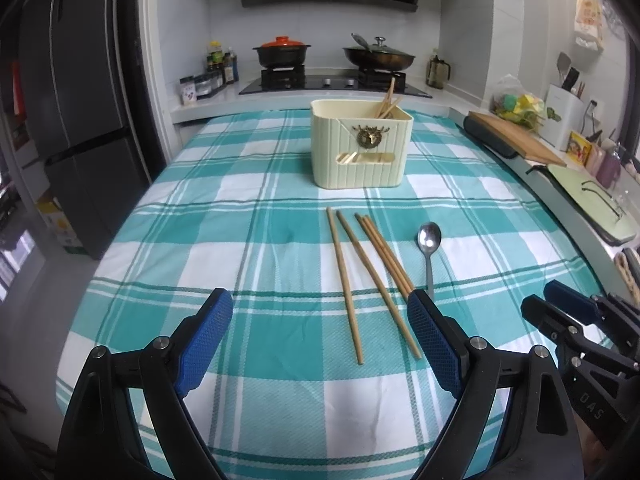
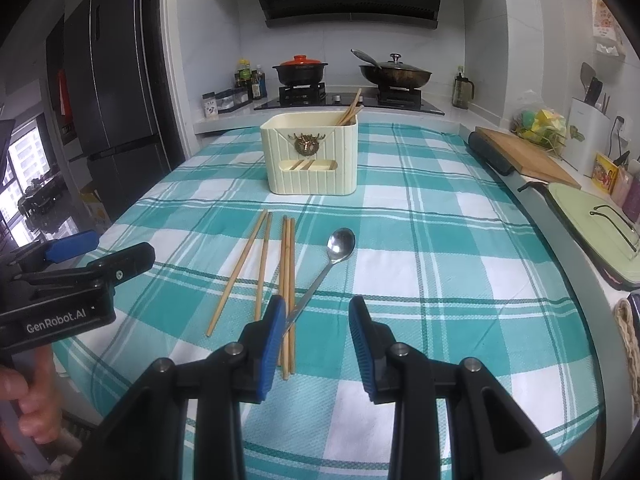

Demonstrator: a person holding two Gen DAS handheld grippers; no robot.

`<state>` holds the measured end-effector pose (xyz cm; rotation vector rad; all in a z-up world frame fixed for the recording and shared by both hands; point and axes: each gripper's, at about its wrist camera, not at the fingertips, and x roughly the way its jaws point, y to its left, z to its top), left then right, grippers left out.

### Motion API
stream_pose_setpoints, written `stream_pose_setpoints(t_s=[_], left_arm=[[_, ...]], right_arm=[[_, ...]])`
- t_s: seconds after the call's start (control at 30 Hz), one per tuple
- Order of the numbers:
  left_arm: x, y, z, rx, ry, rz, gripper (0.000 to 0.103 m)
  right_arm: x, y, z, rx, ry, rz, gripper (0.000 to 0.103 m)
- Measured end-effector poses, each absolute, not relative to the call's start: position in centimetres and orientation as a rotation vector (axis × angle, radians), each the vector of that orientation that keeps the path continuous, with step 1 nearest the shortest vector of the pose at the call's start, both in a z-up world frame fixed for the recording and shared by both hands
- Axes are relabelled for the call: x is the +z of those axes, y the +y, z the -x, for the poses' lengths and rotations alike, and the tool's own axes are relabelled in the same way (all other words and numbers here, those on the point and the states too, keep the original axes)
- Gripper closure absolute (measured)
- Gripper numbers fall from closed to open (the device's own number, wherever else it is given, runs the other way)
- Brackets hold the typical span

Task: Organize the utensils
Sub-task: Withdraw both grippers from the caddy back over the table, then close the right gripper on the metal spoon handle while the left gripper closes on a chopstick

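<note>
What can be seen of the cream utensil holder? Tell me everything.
The cream utensil holder is a ribbed, plastic-looking box with rounded corners and an open top. It stands upright on the checked tablecloth, beyond the loose chopsticks and spoon. A gold deer-head emblem and a slot window mark its front. A few chopsticks lean inside.

A teal-and-white plaid tablecloth (image 1: 240,240) covers the table. The utensil holder (image 1: 362,148) is cream with vertical ribbing and a gold deer emblem (image 1: 368,137). The chopsticks (image 1: 344,280) are light tan, the spoon (image 1: 429,240) silver. Both grippers have black frames and blue textured pads (image 2: 274,344). The clay pot's lid (image 1: 282,41) is orange-red.
</note>
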<state>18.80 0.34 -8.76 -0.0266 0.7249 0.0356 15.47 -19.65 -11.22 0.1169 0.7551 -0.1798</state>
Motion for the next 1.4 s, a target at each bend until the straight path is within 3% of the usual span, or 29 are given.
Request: stream_pose_setpoints(t_s=[0.47,1.0,1.23,1.4], left_arm=[[-12.3,5.1,-20.6,0.082,0.834,0.176,0.01],[-17.3,1.9,-26.7,0.007,0.939,0.075,0.01],[-18.8,0.3,-29.3,0.032,0.966,-0.041,0.01],[-20.1,0.6,-29.6,0.054,0.987,-0.046,0.009]], right_arm=[[-13.7,-20.4,-16.1,-0.193,0.812,-0.147,0.07],[-18.6,-23.0,-21.6,-0.134,0.933,-0.248,0.07],[-21.0,-23.2,-27.0,-0.098,1.015,-0.305,0.076],[-21.4,-22.2,-28.6,-0.13,1.035,-0.174,0.086]])
